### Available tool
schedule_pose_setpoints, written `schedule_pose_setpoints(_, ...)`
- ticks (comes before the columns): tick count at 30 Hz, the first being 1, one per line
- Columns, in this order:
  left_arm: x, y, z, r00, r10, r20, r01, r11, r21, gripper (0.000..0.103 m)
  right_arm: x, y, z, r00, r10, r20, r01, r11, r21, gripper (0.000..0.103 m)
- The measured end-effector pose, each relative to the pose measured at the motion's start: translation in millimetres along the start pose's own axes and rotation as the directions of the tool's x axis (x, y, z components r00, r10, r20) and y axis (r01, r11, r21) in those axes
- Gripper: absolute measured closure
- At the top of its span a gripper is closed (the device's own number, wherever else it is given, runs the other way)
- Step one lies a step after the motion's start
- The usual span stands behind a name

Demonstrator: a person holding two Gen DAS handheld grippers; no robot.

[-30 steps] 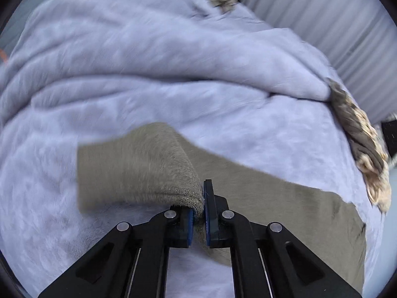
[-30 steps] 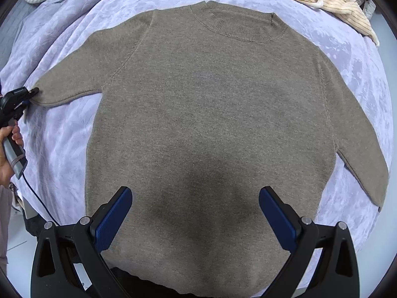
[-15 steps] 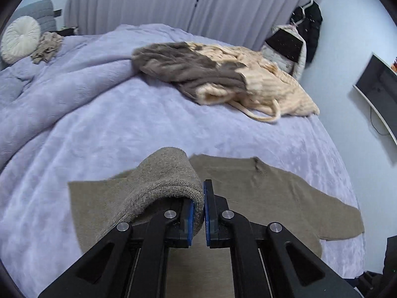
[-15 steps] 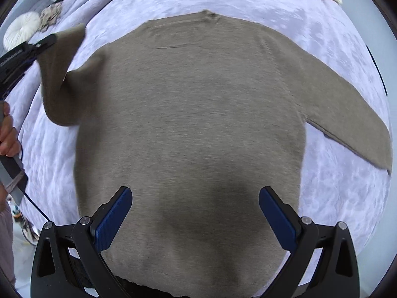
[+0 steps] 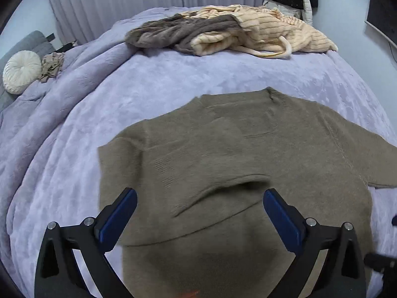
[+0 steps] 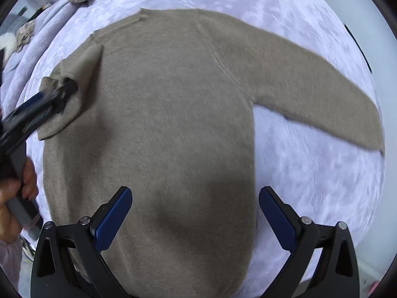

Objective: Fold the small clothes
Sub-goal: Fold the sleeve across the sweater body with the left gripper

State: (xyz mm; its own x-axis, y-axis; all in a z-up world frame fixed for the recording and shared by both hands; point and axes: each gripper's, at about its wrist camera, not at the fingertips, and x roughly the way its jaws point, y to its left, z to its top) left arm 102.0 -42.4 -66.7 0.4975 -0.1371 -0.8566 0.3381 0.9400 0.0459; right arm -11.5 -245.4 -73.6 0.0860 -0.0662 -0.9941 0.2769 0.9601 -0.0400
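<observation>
The left claw (image 5: 199,211) stands wide open over the taupe knit sweater (image 5: 248,164), its blue-padded fingers (image 5: 119,216) spread to either side of the garment's folded-in sleeve (image 5: 211,193) with nothing held between them. That sleeve lies across the chest of the sweater, its cuff end forming a raised ridge just ahead of the claw. In the right wrist view the left claw (image 6: 62,92) appears at the left edge, its tip over the doubled-over sleeve cloth, though motion blur hides whether it touches the cloth there.

The right claw (image 6: 196,211) is also wide open and empty, hovering above the lower body of the sweater with its pads (image 6: 111,218) well apart. A dark shadow falls on the knit between them.

The sweater lies flat, front down or up I cannot tell, on a lavender plush bedspread (image 5: 74,124) covering the bed. Its neckband (image 5: 275,95) points away from both claws. The other sleeve (image 6: 310,92) lies stretched out to the right across the bedspread, away from the body.

At the far end of the bed lies a heap of clothes: a grey-brown knit (image 5: 178,31) partly over a cream ribbed garment (image 5: 273,32). A round white cushion (image 5: 21,70) sits at the left, near a small crumpled beige cloth (image 5: 52,64). Pale curtains (image 5: 124,0) hang behind.
</observation>
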Motion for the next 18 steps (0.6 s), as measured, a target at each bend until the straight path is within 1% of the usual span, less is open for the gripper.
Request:
schedule_pose_setpoints(2,-2,32,-12,0.998,0.059,-0.023,-0.060,0.998,-0.034,0.001,0,29,17,0.998,0.004,0.059,0.003,0.993,-0.119,0.001)
schedule_pose_setpoints(4,1,62,-28,0.993,0.099,-0.062,-0.104,0.991,-0.081,0.001,2,63,33,0.992,0.018,0.126,0.016,0.965,-0.261,0.001)
schedule_pose_setpoints(6,11,86,-42,0.986,0.124,-0.110,-0.137,0.983,-0.122,0.001,7,102,48,0.979,0.026,0.200,0.061,0.908,-0.414,0.001)
schedule_pose_setpoints(8,25,105,-56,0.974,0.158,-0.161,-0.182,0.973,-0.145,0.001,16,140,58,0.956,0.028,0.291,0.140,0.828,-0.542,0.001)
schedule_pose_setpoints(11,43,116,-67,0.968,0.178,-0.175,-0.204,0.968,-0.147,0.001,47,184,69,0.929,0.000,0.369,0.259,0.712,-0.653,0.004)
schedule_pose_setpoints(12,48,116,-69,0.967,0.184,-0.174,-0.209,0.968,-0.142,0.001,55,194,69,0.922,-0.025,0.387,0.298,0.685,-0.665,0.008)
schedule_pose_setpoints(13,53,115,-70,0.967,0.192,-0.170,-0.216,0.967,-0.137,0.001,70,203,73,0.912,-0.060,0.405,0.343,0.652,-0.676,0.014)
schedule_pose_setpoints(14,57,112,-70,0.966,0.203,-0.163,-0.225,0.965,-0.134,0.001,83,208,77,0.909,-0.085,0.407,0.366,0.628,-0.687,0.022)
schedule_pose_setpoints(15,61,110,-70,0.964,0.217,-0.154,-0.238,0.962,-0.132,0.001,90,209,81,0.921,-0.079,0.380,0.342,0.631,-0.696,0.058)
schedule_pose_setpoints(16,64,109,-69,0.960,0.239,-0.144,-0.259,0.957,-0.135,0.001,89,204,88,0.939,-0.039,0.342,0.278,0.673,-0.686,0.082)
schedule_pose_setpoints(17,66,109,-68,0.957,0.256,-0.135,-0.275,0.950,-0.145,0.001,79,194,96,0.940,0.008,0.341,0.223,0.741,-0.633,0.083)
schedule_pose_setpoints(18,67,110,-68,0.955,0.266,-0.130,-0.285,0.944,-0.164,0.001,67,181,104,0.932,0.055,0.357,0.169,0.807,-0.566,0.088)
